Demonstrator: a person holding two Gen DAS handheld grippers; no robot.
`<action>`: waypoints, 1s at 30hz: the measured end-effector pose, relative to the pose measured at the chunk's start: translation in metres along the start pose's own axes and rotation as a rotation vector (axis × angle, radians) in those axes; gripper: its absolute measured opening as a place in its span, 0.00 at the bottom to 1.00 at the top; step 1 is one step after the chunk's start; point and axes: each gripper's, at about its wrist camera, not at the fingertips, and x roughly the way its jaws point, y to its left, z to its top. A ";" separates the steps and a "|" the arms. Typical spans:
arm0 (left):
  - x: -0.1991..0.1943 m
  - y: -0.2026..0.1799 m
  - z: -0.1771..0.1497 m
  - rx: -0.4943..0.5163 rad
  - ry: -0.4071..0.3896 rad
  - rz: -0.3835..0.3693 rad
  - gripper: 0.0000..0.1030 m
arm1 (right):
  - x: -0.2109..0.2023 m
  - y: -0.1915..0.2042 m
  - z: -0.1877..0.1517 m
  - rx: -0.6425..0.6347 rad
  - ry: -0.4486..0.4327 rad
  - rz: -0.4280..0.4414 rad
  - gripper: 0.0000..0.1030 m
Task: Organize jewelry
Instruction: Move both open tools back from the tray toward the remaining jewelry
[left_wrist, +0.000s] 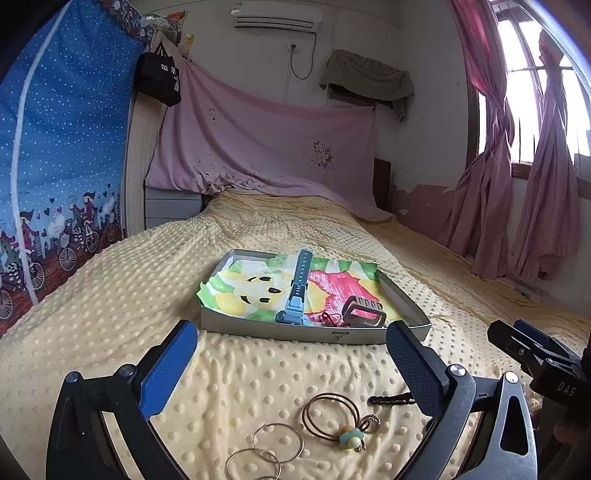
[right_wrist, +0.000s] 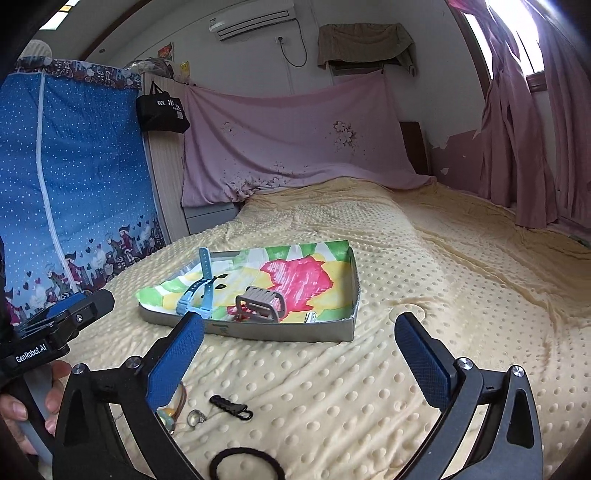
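Your left claw (left_wrist: 291, 363) hovers low over the bed (left_wrist: 110, 295), jaws spread wide, nothing between the blue pads. Directly under it on the yellow dotted blanket lie the loose pieces: two thin silver hoops (left_wrist: 264, 452) nearest you, then a double bronze bangle (left_wrist: 330, 415) with a pale green-and-yellow bead charm (left_wrist: 351, 437), a small clear-stone ring (left_wrist: 371, 422) touching the charm side, and a black hair clip (left_wrist: 391, 398) just beside the right pad.

Your right claw (right_wrist: 299, 354) is likewise wide apart and empty. Near its left pad you see the same black hair clip (right_wrist: 231, 406), the ring (right_wrist: 195, 417) and the bead charm (right_wrist: 166, 415), the latter partly hidden by the finger. A black hair tie (right_wrist: 245, 465) lies at the bottom edge, closest to you.

Beyond both claws sits the shallow grey box (left_wrist: 258, 326), lined with a coloured drawing. Inside: a light blue watch strap (left_wrist: 297, 291) lying lengthwise, a grey buckle-like clip (left_wrist: 364, 312), and a small red item (left_wrist: 328, 318) beside it, too small to identify.

Behind the bed hangs a pink sheet (left_wrist: 258, 140); pink curtains (left_wrist: 491, 184) hang at right.
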 end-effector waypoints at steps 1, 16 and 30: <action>-0.005 0.002 -0.002 -0.002 -0.003 0.005 1.00 | -0.005 0.003 -0.001 0.004 0.000 0.001 0.99; -0.051 0.031 -0.036 -0.005 0.032 0.053 1.00 | -0.058 0.036 -0.039 0.027 0.015 0.030 0.99; -0.048 0.037 -0.076 -0.024 0.126 0.044 1.00 | -0.062 0.041 -0.079 -0.006 0.103 0.026 0.99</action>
